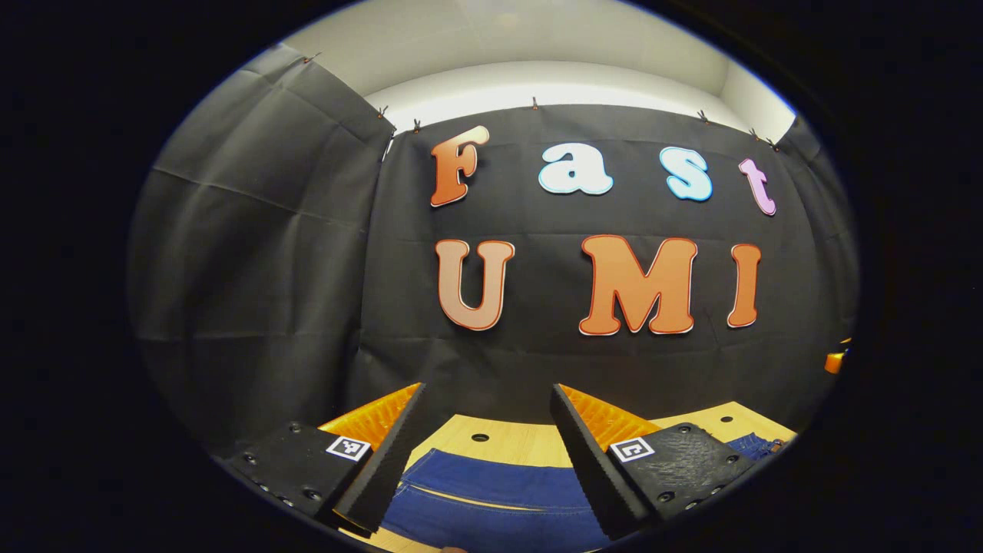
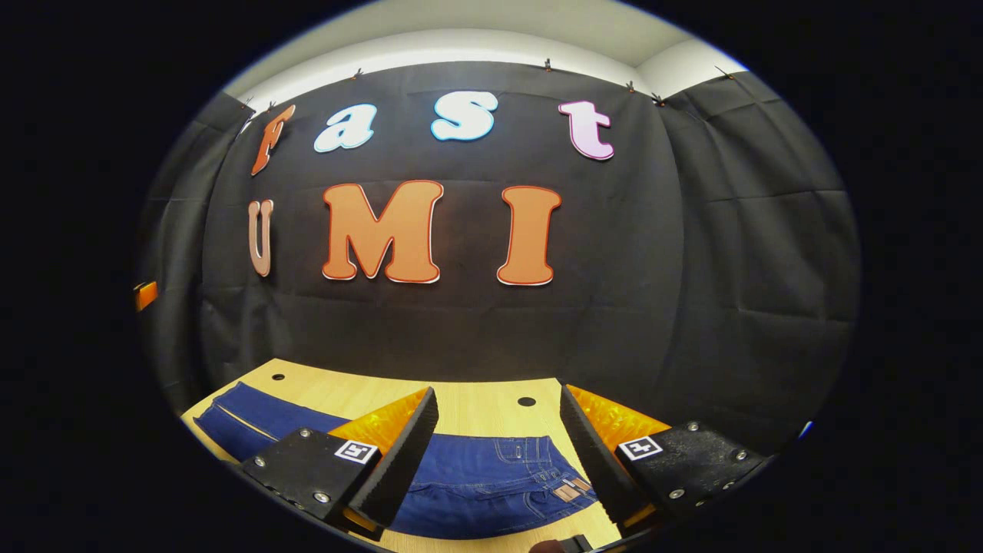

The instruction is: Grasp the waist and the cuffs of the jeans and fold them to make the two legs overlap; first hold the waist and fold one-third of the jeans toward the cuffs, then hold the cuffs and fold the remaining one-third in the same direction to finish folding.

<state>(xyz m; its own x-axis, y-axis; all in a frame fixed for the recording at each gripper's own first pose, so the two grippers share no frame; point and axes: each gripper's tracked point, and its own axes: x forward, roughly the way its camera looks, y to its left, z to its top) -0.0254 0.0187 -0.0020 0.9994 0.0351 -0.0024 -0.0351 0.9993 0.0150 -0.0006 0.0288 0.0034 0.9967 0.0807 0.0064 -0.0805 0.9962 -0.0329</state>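
Observation:
Dark blue jeans (image 1: 499,499) lie flat on a light wooden table (image 1: 507,438). In the left gripper view my left gripper (image 1: 488,430) is open, held above the legs of the jeans, nothing between its fingers. In the right gripper view the jeans (image 2: 491,476) show their waist with belt loops and a small patch toward the right, the legs (image 2: 246,418) running off to the left. My right gripper (image 2: 499,430) is open above the waist end, apart from the cloth.
The black cloth wall (image 1: 537,361) stands right behind the table's far edge. Small round holes (image 2: 526,401) dot the tabletop (image 2: 476,407) near the back. An orange object (image 1: 835,359) shows at the far right edge of the left gripper view.

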